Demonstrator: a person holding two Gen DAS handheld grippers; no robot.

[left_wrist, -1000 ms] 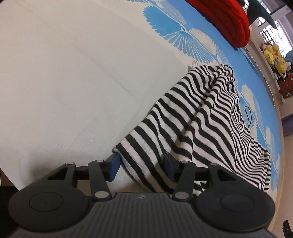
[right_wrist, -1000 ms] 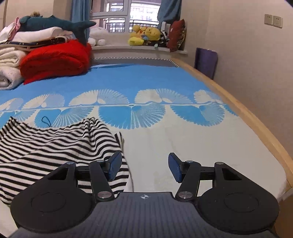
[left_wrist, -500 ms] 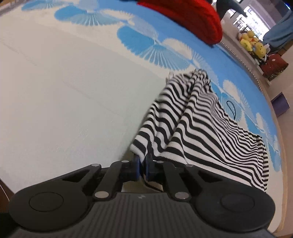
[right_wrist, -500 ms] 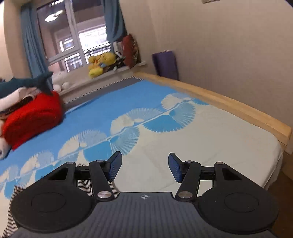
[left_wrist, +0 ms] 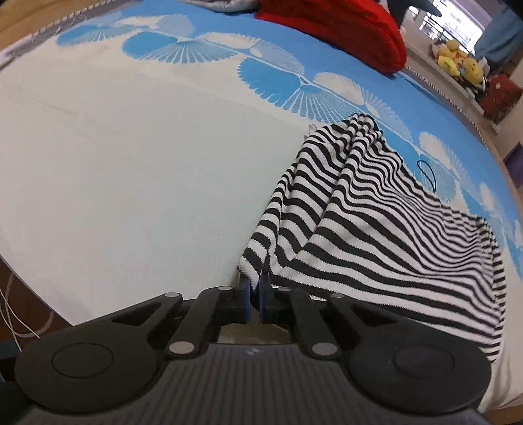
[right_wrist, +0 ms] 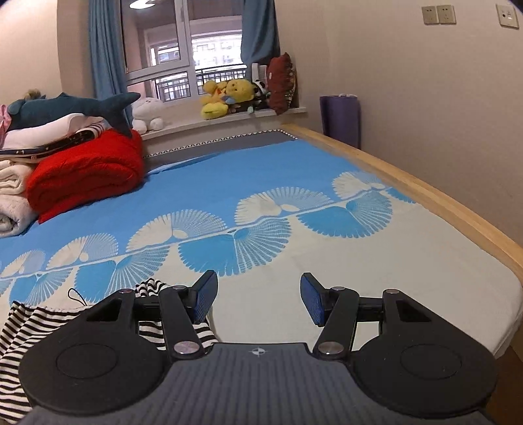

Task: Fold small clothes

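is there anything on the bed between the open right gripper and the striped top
Nothing visible. The right hand-held gripper hangs open over bare bed sheet, and the striped top lies just to its left with only sheet between them. The left hand-held gripper is already shut on the top's corner.

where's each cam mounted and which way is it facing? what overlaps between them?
Left wrist: on the left gripper, tilted down at the bed sheet; own fingers shut on a corner of the striped garment.
Right wrist: on the right gripper, looking across the bed toward the window; own fingers open, nothing between them.
Shared: striped garment, red blanket, yellow plush toys, sheet. No hand or sleeve shows in either.
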